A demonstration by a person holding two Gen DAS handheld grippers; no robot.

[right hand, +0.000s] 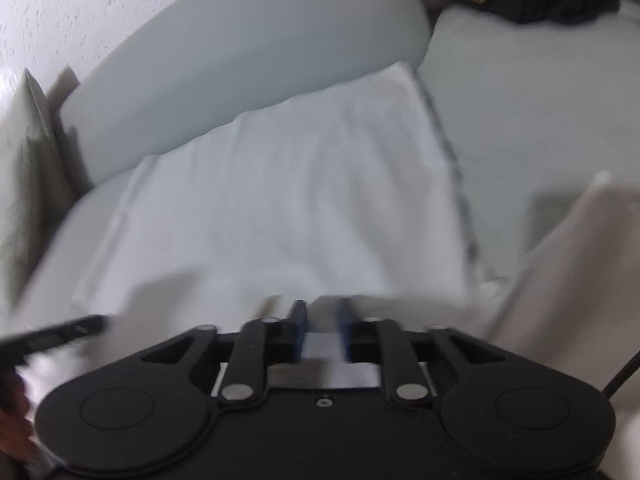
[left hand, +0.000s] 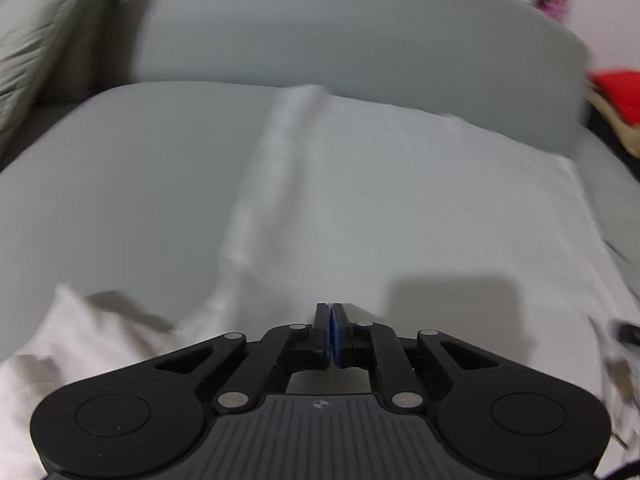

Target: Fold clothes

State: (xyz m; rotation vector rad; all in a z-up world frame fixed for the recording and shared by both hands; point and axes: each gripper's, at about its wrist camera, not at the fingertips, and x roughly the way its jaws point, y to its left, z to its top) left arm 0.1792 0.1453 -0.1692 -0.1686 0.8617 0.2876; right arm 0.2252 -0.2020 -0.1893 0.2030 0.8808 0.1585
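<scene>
One grey sofa [left hand: 120,180] | white garment [left hand: 400,200] lying flat mid-seat, bunched up at the front edge | left gripper [left hand: 331,312] pads pressed together, nothing visible between | right gripper [right hand: 322,312] jaws slightly apart, kinda blurry

Left gripper [left hand: 330,330]: pitched forward and down, fingers [left hand: 321,326] drawn together, blue pads face to face with only a thin seam between them, linkage arms folded in close on both sides. Right gripper [right hand: 322,322]: also angled downward, fingers [right hand: 298,320] standing apart with a clear gap between the blue pads, tips smeared by blur. Left of the right fingers, seen from the right wrist: black body of the left gripper, level with the fingertips.
</scene>
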